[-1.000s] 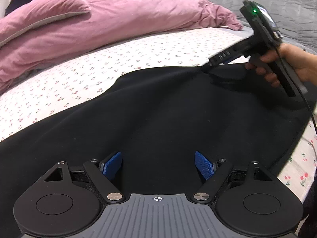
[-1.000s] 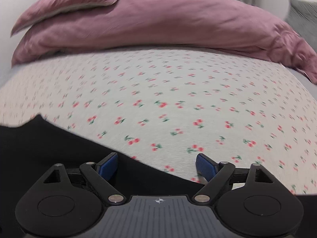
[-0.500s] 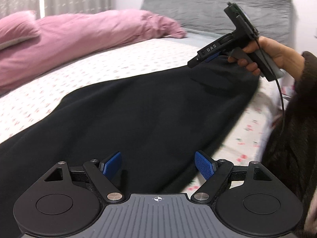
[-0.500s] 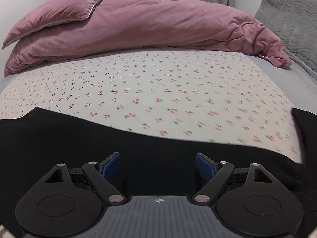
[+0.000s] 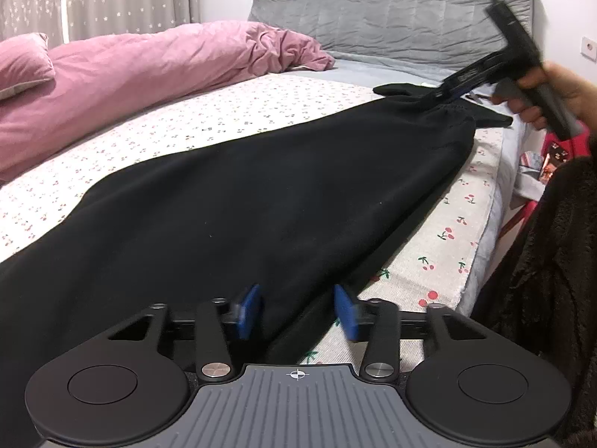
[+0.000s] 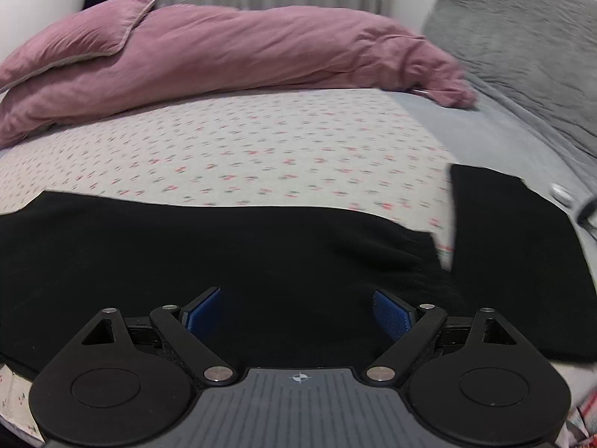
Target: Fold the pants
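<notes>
Black pants (image 5: pixel 261 194) lie stretched along the near side of the bed, folded lengthwise. My left gripper (image 5: pixel 296 311) stands at the near hem with its jaws partly closed around the cloth edge, a gap still showing between the blue pads. My right gripper (image 6: pixel 298 311) is open over the waist end of the pants (image 6: pixel 224 254). It shows in the left wrist view (image 5: pixel 447 89) at the far end, low over the waistband. A separate black folded cloth (image 6: pixel 511 254) lies to its right.
A pink duvet (image 5: pixel 149 71) and pillow (image 6: pixel 74 44) lie along the far side of the cherry-print sheet (image 5: pixel 261 108). A grey headboard (image 5: pixel 391 7) is at the back. The bed edge (image 5: pixel 481 231) runs at the right, with my dark sleeve (image 5: pixel 552 280) beside it.
My left gripper moved back to the hem and its jaws narrowed. My right gripper moved along the pants to the waist end, and the pants now lie stretched out longer.
</notes>
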